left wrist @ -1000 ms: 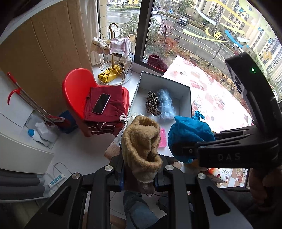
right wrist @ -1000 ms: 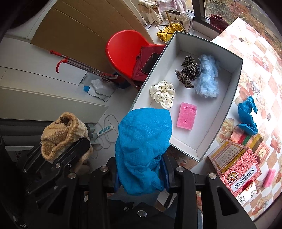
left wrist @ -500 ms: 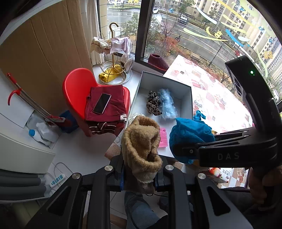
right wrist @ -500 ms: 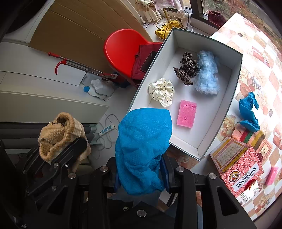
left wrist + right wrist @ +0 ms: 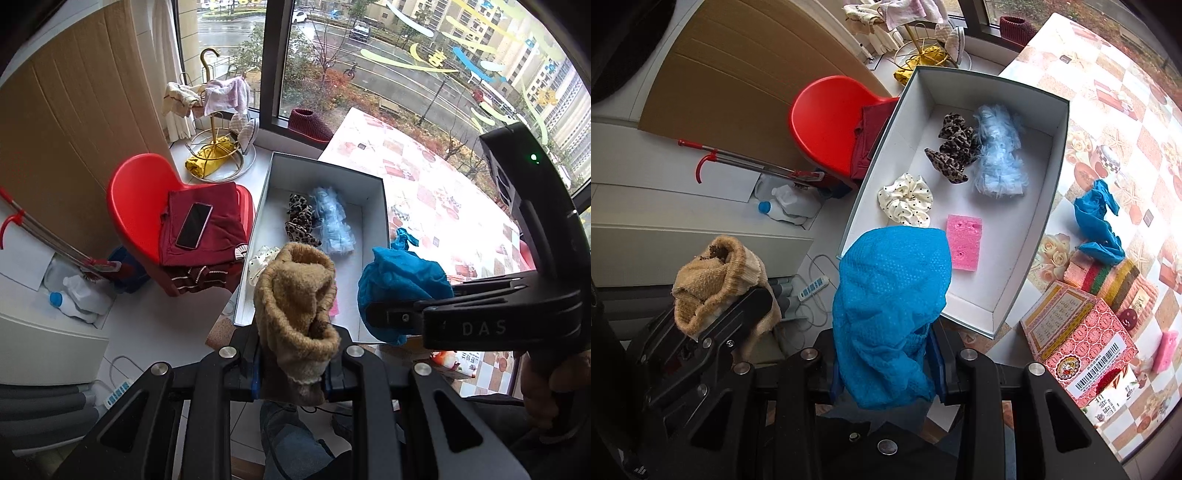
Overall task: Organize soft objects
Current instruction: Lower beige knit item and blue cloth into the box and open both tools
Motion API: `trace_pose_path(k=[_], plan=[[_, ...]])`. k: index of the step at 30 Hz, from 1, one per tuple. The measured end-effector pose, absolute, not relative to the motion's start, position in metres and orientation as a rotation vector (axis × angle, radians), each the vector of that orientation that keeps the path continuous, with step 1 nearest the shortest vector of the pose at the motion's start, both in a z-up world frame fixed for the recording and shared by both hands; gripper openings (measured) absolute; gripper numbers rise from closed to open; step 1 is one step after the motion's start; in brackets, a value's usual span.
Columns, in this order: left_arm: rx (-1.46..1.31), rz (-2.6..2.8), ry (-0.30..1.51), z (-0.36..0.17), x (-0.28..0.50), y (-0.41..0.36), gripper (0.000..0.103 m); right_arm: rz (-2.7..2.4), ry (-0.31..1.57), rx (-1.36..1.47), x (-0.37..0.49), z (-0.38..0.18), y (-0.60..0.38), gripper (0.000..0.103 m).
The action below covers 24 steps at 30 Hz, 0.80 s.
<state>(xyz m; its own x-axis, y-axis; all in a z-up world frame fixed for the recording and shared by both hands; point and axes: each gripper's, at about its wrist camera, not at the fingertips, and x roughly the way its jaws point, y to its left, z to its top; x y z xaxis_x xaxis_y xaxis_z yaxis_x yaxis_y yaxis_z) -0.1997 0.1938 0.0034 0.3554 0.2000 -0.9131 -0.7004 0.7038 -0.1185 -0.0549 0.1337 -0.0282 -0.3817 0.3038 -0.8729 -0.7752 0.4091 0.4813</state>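
Left gripper (image 5: 295,373) has its jaws pinching a tan sock (image 5: 295,299), held up over the near end of the box (image 5: 382,206). Right gripper (image 5: 886,373) pinches a blue cloth (image 5: 890,302), at 3 o'clock from the sock. In the box: scrunchies (image 5: 907,201), a pink sponge (image 5: 964,242). Another blue cloth (image 5: 1097,221) lies on the bench (image 5: 1126,122), at 3 o'clock of the box.

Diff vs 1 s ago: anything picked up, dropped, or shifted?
Nothing taken or let go. The left tool stays shut on the tan fuzzy sock, the right tool on the blue mesh cloth. Both views have rolled slightly, so the white box sits a little differently in frame. Its contents are unmoved: leopard scrunchie, pale blue fluffy piece, polka-dot scrunchie, pink sponge.
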Motion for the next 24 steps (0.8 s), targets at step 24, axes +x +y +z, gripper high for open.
trace_pose_path(k=[24], plan=[[-0.602, 0.412, 1.192, -0.063, -0.139, 0.244, 0.025, 0.934, 1.594, -0.278, 0.001, -0.049, 0.116, 0.038]])
